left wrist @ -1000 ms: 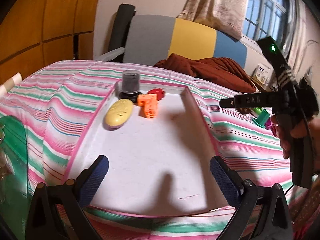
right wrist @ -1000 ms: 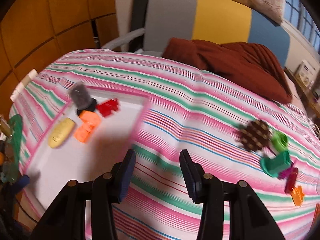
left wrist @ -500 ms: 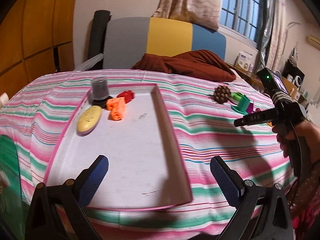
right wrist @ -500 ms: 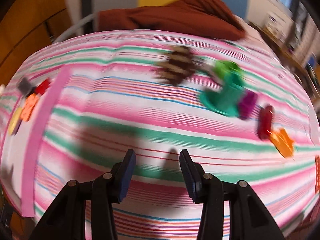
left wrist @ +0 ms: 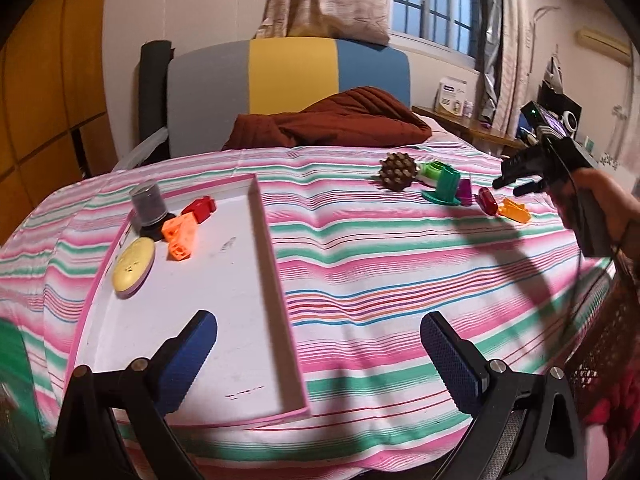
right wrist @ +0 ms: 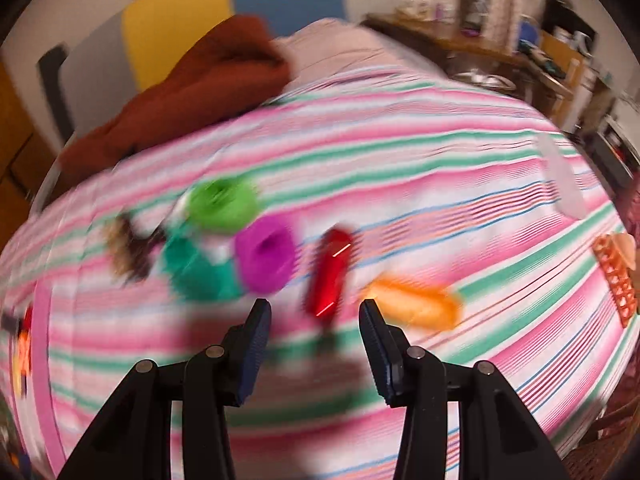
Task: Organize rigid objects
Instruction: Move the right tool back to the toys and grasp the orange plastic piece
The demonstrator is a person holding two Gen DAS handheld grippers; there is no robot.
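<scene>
- Right now we are over the striped cloth (left wrist: 392, 264) with our right gripper (right wrist: 316, 316), and the red capsule-shaped piece (right wrist: 330, 270) lies just beyond its tips, roughly in line with the gap.
- Risk number one, as we judge it: the right view is smeared with blur, so closing now could clip the orange piece (right wrist: 416, 302) beside the right fingertip, or knock the red one away.
- Risk two: the loose pieces sit crowded. The magenta piece (right wrist: 266, 258) touches the teal one (right wrist: 196, 270), with the green ring (right wrist: 220, 204) and the brown spiky ball (left wrist: 398, 171) close behind, so a wide sweep could scatter them over the cloth.
- Risk three: the cloth is soft and rumpled, so pressing down could bunch fabric between the pads.
- Jaws on the right: partly spread, nothing between them, touching nothing we can see.
- Our left gripper (left wrist: 320, 356) hangs above the near end of the white tray (left wrist: 280, 280), jaws spread wide and empty.
- Already in the tray at its far end: a grey jar (left wrist: 147, 204), a red block (left wrist: 200, 208), an orange block (left wrist: 179, 236) and a yellow oval (left wrist: 133, 264).
</scene>
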